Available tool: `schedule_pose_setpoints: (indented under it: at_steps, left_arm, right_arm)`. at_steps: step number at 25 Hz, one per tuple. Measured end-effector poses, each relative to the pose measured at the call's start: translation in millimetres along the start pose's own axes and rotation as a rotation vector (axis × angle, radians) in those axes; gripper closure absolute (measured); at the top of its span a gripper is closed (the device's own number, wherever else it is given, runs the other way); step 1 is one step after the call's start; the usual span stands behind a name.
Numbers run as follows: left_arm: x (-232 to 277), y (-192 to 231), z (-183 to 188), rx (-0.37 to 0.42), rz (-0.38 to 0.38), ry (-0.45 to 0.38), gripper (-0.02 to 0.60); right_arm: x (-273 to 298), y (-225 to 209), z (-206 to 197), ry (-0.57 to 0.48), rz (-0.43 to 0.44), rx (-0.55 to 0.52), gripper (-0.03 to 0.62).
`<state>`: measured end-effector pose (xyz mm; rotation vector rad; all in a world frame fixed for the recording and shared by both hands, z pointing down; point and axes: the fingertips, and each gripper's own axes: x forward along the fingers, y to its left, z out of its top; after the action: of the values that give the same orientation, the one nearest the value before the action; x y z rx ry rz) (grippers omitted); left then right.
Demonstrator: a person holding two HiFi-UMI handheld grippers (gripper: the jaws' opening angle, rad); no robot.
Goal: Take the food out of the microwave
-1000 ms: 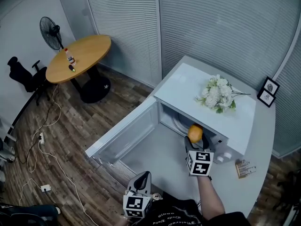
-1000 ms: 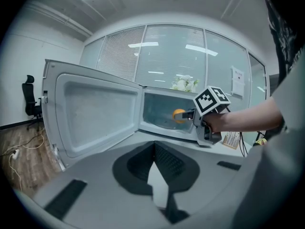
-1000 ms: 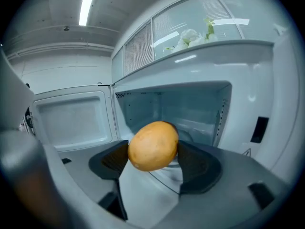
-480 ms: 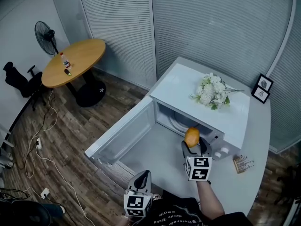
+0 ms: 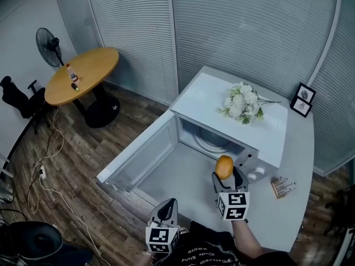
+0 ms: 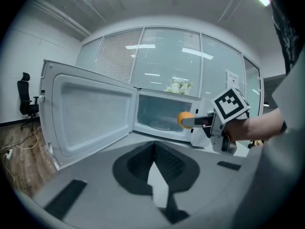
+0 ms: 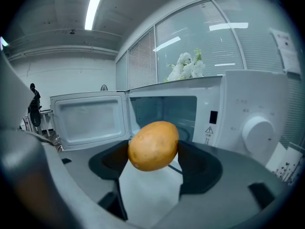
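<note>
Now | right claw (image 5: 225, 176) pinching potato (image 7: 153, 145) at open microwave (image 5: 233, 126) | left claw (image 6: 153, 147) pressed together | warning-triangle sticker (image 7: 208, 130) on front

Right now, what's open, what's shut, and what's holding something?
Microwave door: swung wide open.
Microwave: nothing seen inside but the turntable.
Food: outside the microwave, clamped between the right gripper's jaws.
Right gripper: shut on the food.
Left gripper: shut, holding nothing.
Flowers: lying on top of the microwave.
</note>
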<state>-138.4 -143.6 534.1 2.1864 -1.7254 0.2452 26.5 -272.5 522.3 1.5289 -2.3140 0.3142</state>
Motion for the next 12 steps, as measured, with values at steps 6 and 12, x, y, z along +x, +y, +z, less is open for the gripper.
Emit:
schedule_pose_setpoints:
  at_steps: [6, 12]
  left_arm:
    - [0.8, -8.5, -2.3, 0.019, -0.022, 0.004, 0.574]
    - [1.4, -20.3, -3.4, 0.040, -0.063, 0.007, 0.574]
  right_arm:
    - [-21.4, -0.4, -5.3, -0.025, 0.005, 0.041, 0.264]
    - [-38.5, -1.2, -8.2, -0.046, -0.007, 0.028, 0.264]
